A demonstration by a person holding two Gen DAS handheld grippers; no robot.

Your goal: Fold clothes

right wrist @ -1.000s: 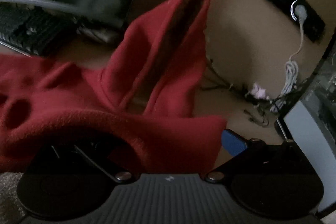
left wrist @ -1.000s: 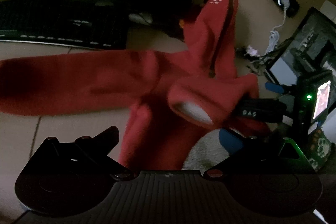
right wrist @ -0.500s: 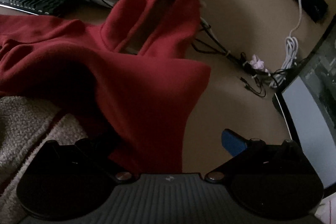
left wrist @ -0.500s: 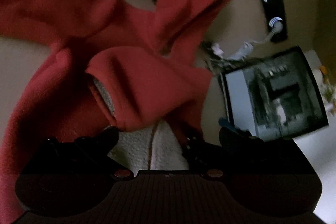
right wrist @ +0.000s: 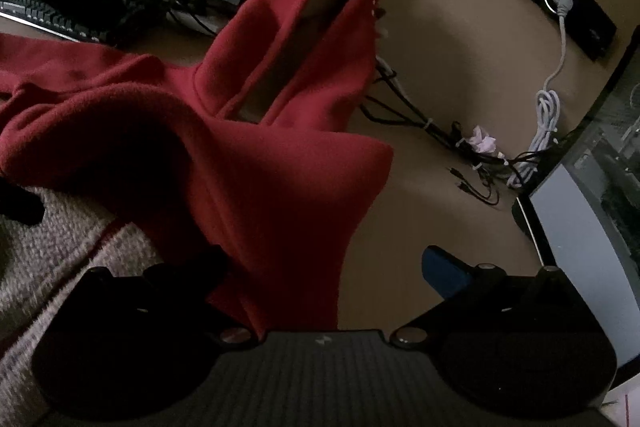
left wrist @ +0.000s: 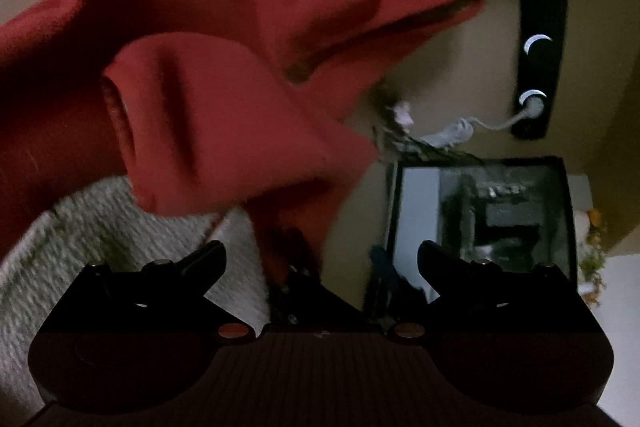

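A: Since the earlier frame, the red hoodie (left wrist: 224,115) sleeve has been carried across, ahead of the left gripper (left wrist: 320,263), whose jaws are spread, empty.

B: And the right gripper (right wrist: 324,267)?

A: Its jaws are parted; fabric is draped between them on the counter (right wrist: 440,75), likely released for folding.

no readable text anywhere — the frames are too dim and blurred.

We list the red hoodie (left wrist: 224,115): motion-blurred, cut off at nine o'clock; keyboard (right wrist: 36,11) cropped at ten o'clock.
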